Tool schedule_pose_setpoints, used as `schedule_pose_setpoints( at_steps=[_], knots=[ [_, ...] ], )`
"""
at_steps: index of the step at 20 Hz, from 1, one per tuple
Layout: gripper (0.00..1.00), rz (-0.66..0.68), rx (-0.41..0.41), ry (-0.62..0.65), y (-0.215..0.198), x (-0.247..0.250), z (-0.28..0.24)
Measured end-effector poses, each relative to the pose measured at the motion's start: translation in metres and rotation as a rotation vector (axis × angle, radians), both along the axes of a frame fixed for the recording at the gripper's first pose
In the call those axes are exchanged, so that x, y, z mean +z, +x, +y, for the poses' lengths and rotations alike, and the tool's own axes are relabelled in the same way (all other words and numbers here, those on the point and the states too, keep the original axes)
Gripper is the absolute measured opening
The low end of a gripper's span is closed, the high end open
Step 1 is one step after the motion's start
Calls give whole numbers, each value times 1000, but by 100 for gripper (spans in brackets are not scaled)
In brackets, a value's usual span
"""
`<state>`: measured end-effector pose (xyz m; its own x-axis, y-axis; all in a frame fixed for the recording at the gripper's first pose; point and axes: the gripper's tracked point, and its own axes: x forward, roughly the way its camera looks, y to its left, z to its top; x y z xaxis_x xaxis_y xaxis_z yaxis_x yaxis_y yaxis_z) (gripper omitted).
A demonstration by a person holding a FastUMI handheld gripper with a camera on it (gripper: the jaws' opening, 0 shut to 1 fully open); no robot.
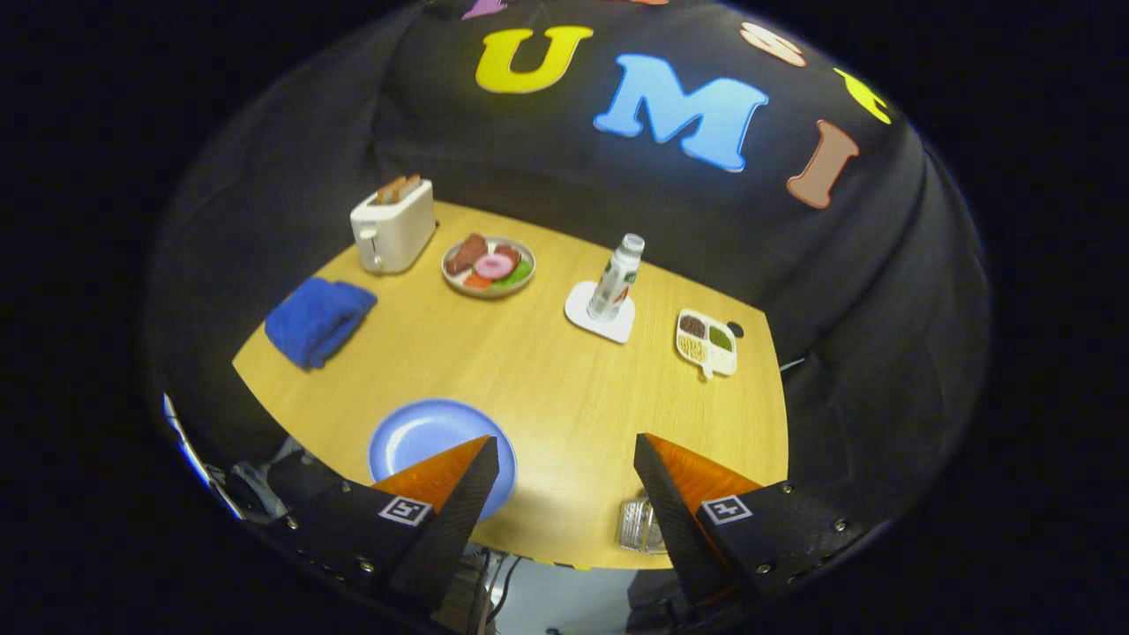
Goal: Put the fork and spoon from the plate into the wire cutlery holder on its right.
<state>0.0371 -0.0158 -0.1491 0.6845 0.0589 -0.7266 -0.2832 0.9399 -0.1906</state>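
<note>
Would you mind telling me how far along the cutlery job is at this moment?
The blue plate beside the left finger looks bare, with no fork or spoon on the part that shows, so the cutlery may already be moved. The gripper is open with nothing between its fingers, above the wooden table. The wire holder is partly hidden behind the right finger, so I cannot confirm its contents; checking that is what seems left.

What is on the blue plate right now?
The visible part of the blue plate is bare, with no fork or spoon on it. Its near edge is covered by one finger of the open gripper, so that part cannot be checked.
</note>
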Motion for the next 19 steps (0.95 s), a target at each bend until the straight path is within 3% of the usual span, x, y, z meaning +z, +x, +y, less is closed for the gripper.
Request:
schedule_pose_setpoints(
  at_steps=[8,16,18,19],
  knots=[
    [95,-509,-151,223,-2,86,19],
    [95,-730,-76,250,-15,115,47],
    [95,-747,-132,254,-19,107,44],
    [95,-752,-170,320,-21,102,50]
  ],
)
